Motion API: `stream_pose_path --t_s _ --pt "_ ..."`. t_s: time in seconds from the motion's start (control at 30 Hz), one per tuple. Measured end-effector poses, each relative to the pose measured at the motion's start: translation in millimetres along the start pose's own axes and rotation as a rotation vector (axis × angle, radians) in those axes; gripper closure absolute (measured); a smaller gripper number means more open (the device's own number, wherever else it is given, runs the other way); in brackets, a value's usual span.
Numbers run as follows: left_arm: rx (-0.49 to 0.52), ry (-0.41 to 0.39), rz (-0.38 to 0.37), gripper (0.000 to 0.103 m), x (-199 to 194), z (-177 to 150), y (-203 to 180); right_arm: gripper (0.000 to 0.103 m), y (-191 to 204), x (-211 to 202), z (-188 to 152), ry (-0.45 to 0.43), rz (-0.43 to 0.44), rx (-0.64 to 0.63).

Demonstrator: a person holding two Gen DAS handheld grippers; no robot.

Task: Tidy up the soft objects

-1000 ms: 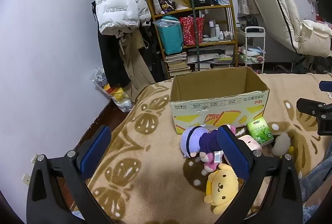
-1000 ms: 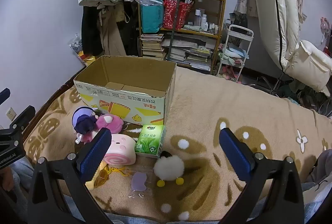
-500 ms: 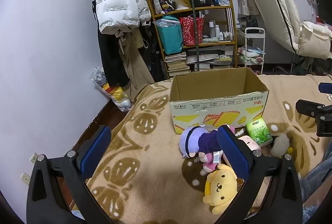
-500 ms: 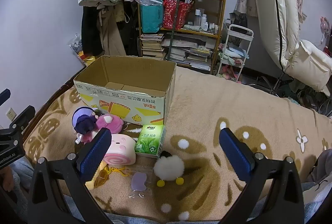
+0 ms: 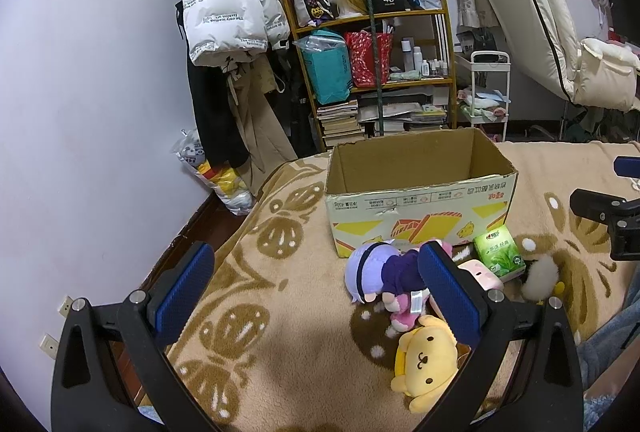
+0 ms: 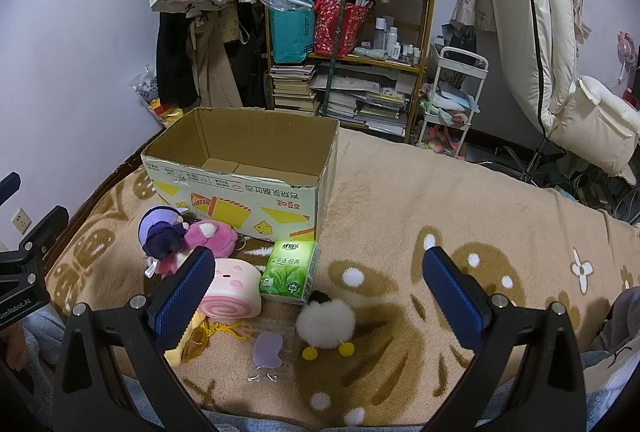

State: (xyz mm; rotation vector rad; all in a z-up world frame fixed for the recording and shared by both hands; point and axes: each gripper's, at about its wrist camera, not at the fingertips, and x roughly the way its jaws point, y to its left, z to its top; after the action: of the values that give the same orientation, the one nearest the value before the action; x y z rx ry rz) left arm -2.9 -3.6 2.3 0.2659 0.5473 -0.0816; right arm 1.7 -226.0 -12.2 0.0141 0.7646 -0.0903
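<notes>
An open, empty cardboard box (image 5: 420, 199) (image 6: 240, 187) stands on a beige patterned blanket (image 5: 280, 296). In front of it lie a purple-haired doll (image 5: 376, 268) (image 6: 160, 232), a pink plush (image 6: 208, 238), a pink roll-cake plush (image 6: 234, 290), a green tissue pack (image 5: 498, 258) (image 6: 290, 270), a white pom-pom chick (image 6: 326, 320) (image 5: 540, 278), a yellow dog plush (image 5: 424, 356) and a small purple piece in a clear bag (image 6: 268, 350). My left gripper (image 5: 316, 292) is open and empty, above the blanket left of the toys. My right gripper (image 6: 316, 296) is open and empty, above the chick.
A cluttered shelf (image 5: 372, 71) with books and bags, hanging coats (image 5: 228, 31) and a white cart (image 6: 452, 99) stand behind the bed. A cream recliner (image 6: 560, 51) is at the right. The blanket's left edge drops to the floor by the wall.
Almost nothing has moved. Both grippers stay open, with only a slight drift of the left view.
</notes>
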Motion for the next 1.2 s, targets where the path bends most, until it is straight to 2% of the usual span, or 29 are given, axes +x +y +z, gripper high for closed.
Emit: stream_pose_path --t_s 1.2 --pt "-0.008 -0.003 0.005 0.002 4.4 -6.8 -0.6 0.000 0.1 -1.0 -0.3 0.000 -0.001 0.000"
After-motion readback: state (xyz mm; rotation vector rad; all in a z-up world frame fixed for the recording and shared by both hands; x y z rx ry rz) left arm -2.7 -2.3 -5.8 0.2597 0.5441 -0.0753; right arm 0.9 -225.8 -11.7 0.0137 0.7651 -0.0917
